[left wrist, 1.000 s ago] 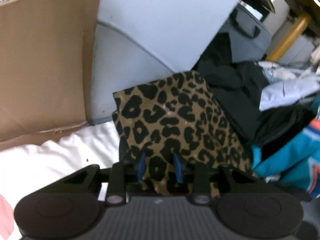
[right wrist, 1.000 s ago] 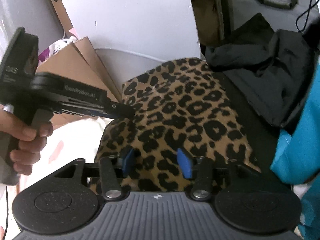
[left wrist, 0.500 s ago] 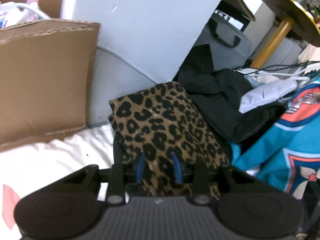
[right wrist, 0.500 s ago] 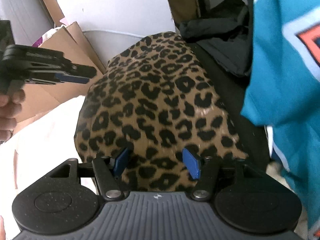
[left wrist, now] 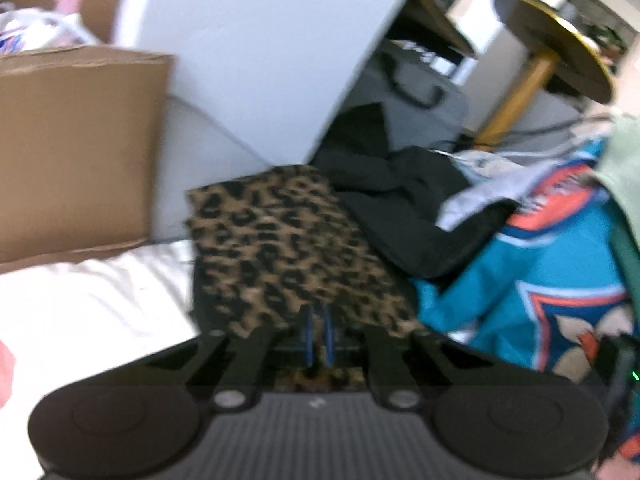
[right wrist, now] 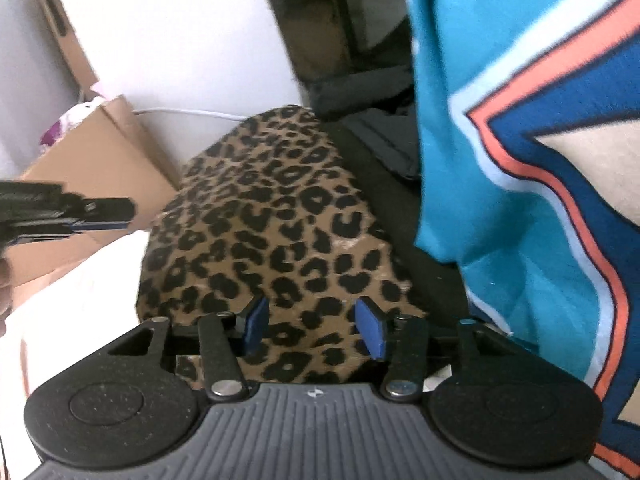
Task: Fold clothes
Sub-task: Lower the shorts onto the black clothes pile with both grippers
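While the left wrist view is blurred, the folded leopard-print garment point(left wrist: 288, 252) lies on the white bedding point(left wrist: 92, 300), long axis running away toward the wall. The left gripper point(left wrist: 318, 334) is now clenched, empty, having pulled back since a second ago. Black clothes point(left wrist: 404, 216) and a teal jersey point(left wrist: 532, 280) crowd the right. In the right wrist view, the right gripper point(right wrist: 314, 326) is closing, pads astride the garment's near edge without pressing; the jersey now hangs in front at right.
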Tool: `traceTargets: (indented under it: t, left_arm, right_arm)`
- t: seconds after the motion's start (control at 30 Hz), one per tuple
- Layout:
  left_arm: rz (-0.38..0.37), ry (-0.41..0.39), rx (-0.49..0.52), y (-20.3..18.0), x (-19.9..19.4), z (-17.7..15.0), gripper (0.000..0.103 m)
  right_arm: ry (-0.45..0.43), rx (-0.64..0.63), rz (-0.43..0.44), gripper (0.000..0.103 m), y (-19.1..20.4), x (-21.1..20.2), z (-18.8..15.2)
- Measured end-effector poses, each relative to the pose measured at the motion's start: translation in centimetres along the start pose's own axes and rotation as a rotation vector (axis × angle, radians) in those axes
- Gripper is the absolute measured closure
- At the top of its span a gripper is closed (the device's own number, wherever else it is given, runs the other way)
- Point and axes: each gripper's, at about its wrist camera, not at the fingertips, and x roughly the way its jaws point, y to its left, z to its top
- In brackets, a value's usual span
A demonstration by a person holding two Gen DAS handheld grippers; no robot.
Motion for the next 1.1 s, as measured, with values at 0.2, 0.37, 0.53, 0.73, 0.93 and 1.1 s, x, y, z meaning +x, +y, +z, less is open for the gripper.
traceTargets:
  t: [0.2, 0.37, 0.53, 0.73, 0.93, 1.1]
  left_arm:
    - [0.025, 0.103, 0.085, -1.8, 2.6, -2.8, 0.096]
    - [0.087, 0.167, 0.04, -0.1, 3.6, -4.9, 0.1]
    - [0.109, 0.185, 0.001, 0.9, 3.2, -5.6, 0.1]
    - [0.141, 0.188, -0.103, 1.5, 1.8, -6.0, 0.09]
    - [0.075, 0.214, -0.19, 1.4, 1.2, -9.1, 0.086]
    - [0.041, 0.259, -0.212, 0.6, 2.2, -11.5, 0.071]
  right_arm:
    - [0.029, -0.052, -0.018, 0.056, 0.0, 1.5, -0.3]
    - [0.056, -0.041, -0.034, 0.058, -0.9, 2.0, -0.9]
    - [0.078, -0.054, -0.056, 0.058, -1.9, 1.7, -1.5]
    - [0.099, 0.002, -0.053, 0.057, -2.3, 1.2, -1.8]
    - [0.095, 0.029, -0.028, 0.056, -2.2, 0.0, -2.2]
    - [0.1, 0.032, -0.022, 0.056, -2.5, -0.3, -2.6]
